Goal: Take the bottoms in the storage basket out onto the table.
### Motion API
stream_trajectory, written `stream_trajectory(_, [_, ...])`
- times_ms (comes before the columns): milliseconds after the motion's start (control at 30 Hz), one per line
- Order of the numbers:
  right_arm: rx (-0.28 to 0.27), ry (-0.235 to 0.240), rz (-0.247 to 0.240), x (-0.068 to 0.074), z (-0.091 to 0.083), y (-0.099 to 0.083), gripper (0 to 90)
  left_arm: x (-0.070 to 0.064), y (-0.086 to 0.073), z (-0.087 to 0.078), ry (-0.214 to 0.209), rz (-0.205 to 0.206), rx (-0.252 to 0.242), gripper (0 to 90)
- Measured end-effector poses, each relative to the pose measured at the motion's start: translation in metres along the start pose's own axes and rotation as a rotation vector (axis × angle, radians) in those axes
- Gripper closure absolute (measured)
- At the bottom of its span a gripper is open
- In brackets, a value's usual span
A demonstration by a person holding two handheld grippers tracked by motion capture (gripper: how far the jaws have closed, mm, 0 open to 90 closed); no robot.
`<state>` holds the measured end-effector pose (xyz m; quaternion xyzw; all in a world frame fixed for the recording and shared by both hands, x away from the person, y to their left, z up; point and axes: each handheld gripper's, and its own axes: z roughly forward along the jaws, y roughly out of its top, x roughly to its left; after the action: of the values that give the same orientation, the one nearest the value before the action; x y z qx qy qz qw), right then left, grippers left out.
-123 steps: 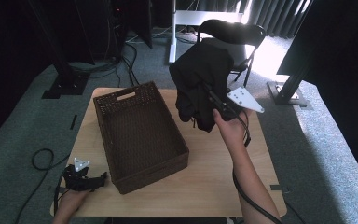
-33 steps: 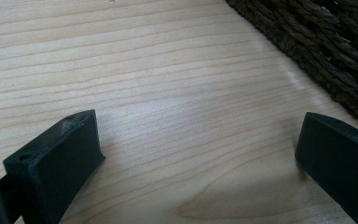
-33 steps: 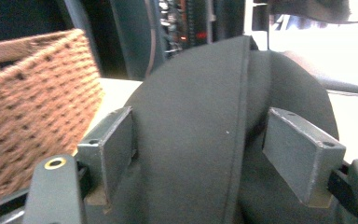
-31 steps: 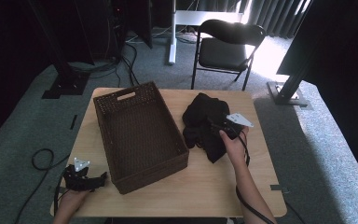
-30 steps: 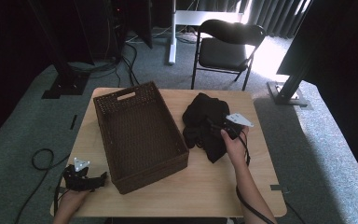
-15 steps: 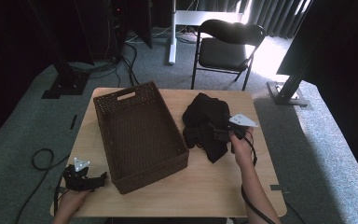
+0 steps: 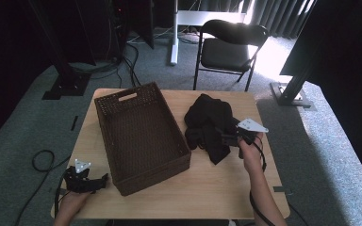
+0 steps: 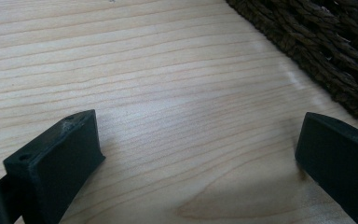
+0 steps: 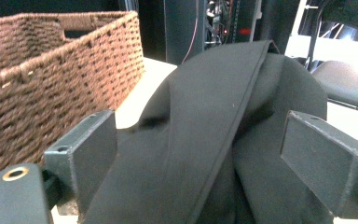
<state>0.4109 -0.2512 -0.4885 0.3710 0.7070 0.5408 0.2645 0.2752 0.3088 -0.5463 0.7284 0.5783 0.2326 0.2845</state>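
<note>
A black garment [image 7: 209, 125] lies crumpled on the wooden table [image 7: 217, 183], to the right of a dark wicker basket [image 7: 139, 136]. My right gripper [image 7: 226, 138] rests at the garment's right edge with its jaws open; in the right gripper view the black garment [image 9: 223, 140] fills the gap between the spread jaws of the right gripper [image 9: 209, 154], and the wicker basket [image 9: 42, 79] stands at the left. My left gripper [image 7: 99, 181] sits open at the table's front left corner, beside the basket's near corner; in the left gripper view the left gripper [image 8: 200, 149] has bare wood between its jaws.
A black folding chair [image 7: 228, 47] stands behind the table. Dark stands and cables [image 7: 42, 160] lie on the grey carpet around it. The basket's weave [image 8: 326, 46] shows at the upper right of the left gripper view.
The right gripper brought the black garment down from the air onto the table, then opened and drew back slightly to the right. The left gripper has stayed put.
</note>
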Motion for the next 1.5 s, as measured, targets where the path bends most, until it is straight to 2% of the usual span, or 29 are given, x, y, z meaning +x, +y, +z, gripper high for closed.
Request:
stream_trajectory(133, [0.017,0.011,-0.006,0.0,-0.008,-0.003,11.0,0.0,0.0,0.0,0.0,0.0,0.0,0.2])
stream_trajectory(433, [0.031,0.005,-0.008,-0.001,-0.021,-0.013,11.0,0.0,0.0,0.0,0.0,0.0,0.0,0.2])
stream_trajectory(800, [0.061,0.017,0.014,0.001,-0.038,-0.032,11.0,0.0,0.0,0.0,0.0,0.0,0.0,0.2])
stream_trajectory(1200, [0.1,0.029,-0.002,0.003,-0.057,-0.048,11.0,0.0,0.0,0.0,0.0,0.0,0.0,0.2])
stream_trajectory(1400, [0.118,0.036,0.008,0.003,-0.068,-0.057,11.1,0.0,0.0,0.0,0.0,0.0,0.0,0.2])
stream_trajectory(1500, [0.135,0.037,-0.004,0.003,-0.071,-0.059,11.0,0.0,0.0,0.0,0.0,0.0,0.0,0.2])
